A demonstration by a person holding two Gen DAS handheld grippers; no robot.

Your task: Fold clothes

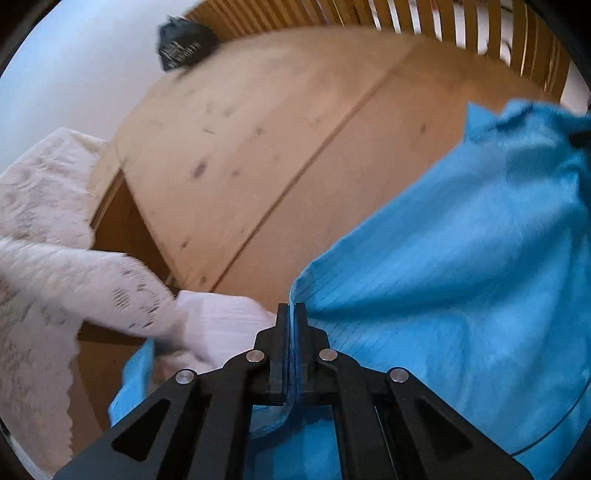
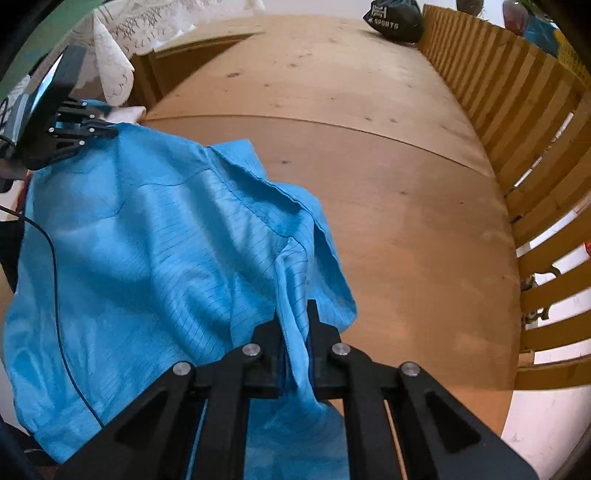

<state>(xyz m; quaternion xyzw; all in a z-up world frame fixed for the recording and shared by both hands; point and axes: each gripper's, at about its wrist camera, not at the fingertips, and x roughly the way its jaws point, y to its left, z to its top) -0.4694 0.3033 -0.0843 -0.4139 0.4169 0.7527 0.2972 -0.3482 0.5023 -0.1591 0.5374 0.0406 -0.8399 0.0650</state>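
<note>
A bright blue garment [image 1: 461, 266] with fine dark stripes hangs stretched between my two grippers above the wooden table [image 1: 280, 147]. My left gripper [image 1: 292, 314] is shut on one edge of it. My right gripper [image 2: 295, 314] is shut on another bunched edge of the blue garment [image 2: 155, 236]. In the right wrist view the left gripper [image 2: 110, 129] shows at the far left, holding the garment's far corner. The cloth sags between them over the table's near side [image 2: 388, 221].
A white lace cloth [image 1: 40, 236] lies at the table's left edge, also in the right wrist view [image 2: 118, 40]. A black sports bag [image 2: 395, 20] sits at the far end. A wooden slatted railing [image 2: 524, 147] runs along the right side. A thin cable [image 2: 55, 280] crosses the garment.
</note>
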